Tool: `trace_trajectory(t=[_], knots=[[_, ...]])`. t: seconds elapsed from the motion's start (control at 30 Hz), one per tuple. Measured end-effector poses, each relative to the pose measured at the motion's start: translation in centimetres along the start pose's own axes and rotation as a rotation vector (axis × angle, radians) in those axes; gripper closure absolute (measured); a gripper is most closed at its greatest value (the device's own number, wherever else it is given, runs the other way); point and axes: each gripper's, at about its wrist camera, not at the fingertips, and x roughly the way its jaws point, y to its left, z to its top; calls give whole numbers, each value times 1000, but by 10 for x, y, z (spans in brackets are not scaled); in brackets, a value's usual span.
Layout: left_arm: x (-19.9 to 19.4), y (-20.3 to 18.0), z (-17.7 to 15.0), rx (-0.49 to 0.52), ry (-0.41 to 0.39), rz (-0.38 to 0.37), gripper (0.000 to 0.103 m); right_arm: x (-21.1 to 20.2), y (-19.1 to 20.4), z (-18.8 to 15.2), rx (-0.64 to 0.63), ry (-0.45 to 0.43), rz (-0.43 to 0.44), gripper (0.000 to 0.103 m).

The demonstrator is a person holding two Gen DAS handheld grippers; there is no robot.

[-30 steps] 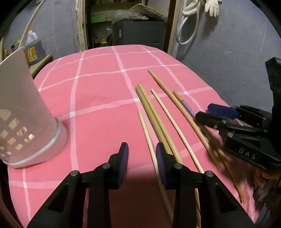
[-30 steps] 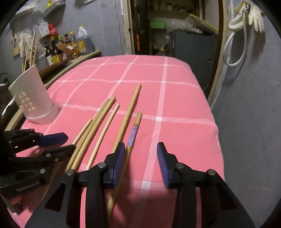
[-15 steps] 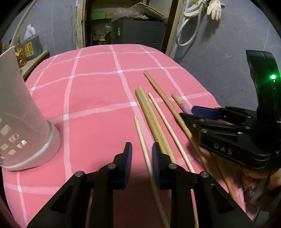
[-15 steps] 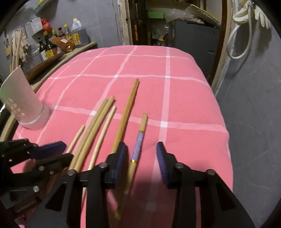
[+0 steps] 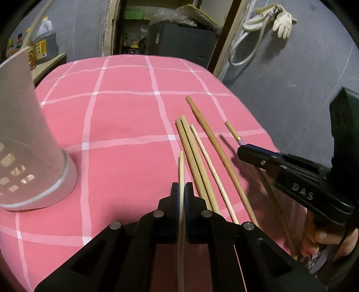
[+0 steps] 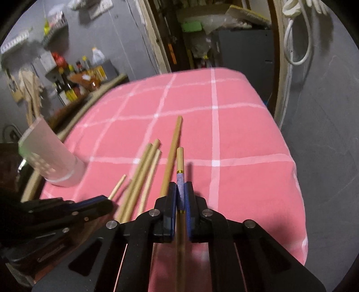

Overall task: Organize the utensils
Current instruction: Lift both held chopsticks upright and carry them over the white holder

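Pink cloth (image 5: 125, 125) with a white grid covers the table, set against grey walls; behind it an open doorway shows a dark cabinet (image 5: 181, 42) and cluttered shelves.

Writing: raised letters "DAS" on the black body of the right gripper (image 5: 243, 150), read from the left wrist view. Yellow labels on bottles (image 6: 74, 87) on a side shelf, text too small to read. Another yellow-labelled jug (image 5: 43, 45) sits at the left edge of the left wrist view, also illegible.

Left gripper (image 5: 181, 191): jaws have just been closing and now sit clamped on a thin pale chopstick (image 5: 181, 164), the leftmost of the row, with its tip sticking out past the pads. Right gripper (image 6: 180, 191): jaws have likewise just been closing, now pressed on a purple-banded chopstick (image 6: 180, 161) with gold rings, the rightmost stick.

Between those two, on the cloth: a touching pair of tan chopsticks (image 5: 190, 152), a slim pale stick (image 5: 208, 161) just beside them, then one long darker stick (image 5: 208, 134) reaching farthest up the table. All lie roughly parallel, pointing away from the cameras.

White perforated utensil holder (image 5: 29, 143) stands upright at the left of the cloth, well apart from the sticks.

Around: white hose (image 5: 242, 49) and a pale glove (image 5: 282, 19) hang on the right wall. Fingers of a hand (image 5: 325, 238) show under the right gripper's body at the table's near right edge.
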Motion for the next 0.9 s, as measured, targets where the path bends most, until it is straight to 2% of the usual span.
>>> trace_trajectory(t=[0.2, 0.33, 0.53, 0.63, 0.77, 0.9], knots=[[-31, 1, -4, -16, -119, -33, 100, -33, 9, -9, 18, -166, 68, 98], [-64, 0, -10, -12, -272, -56, 100, -56, 19, -14, 15, -301, 118, 98], [-109, 6, -15, -49, -486, -42, 100, -82, 44, -17, 10, -520, 192, 98], [-132, 16, -15, -83, -583, -36, 100, -92, 59, -13, 2, -598, 217, 98], [-167, 38, -9, -113, -699, -11, 100, -104, 88, 6, -26, -720, 291, 98], [-196, 71, 4, -152, -769, 27, 100, -106, 116, 29, -44, -796, 369, 98]])
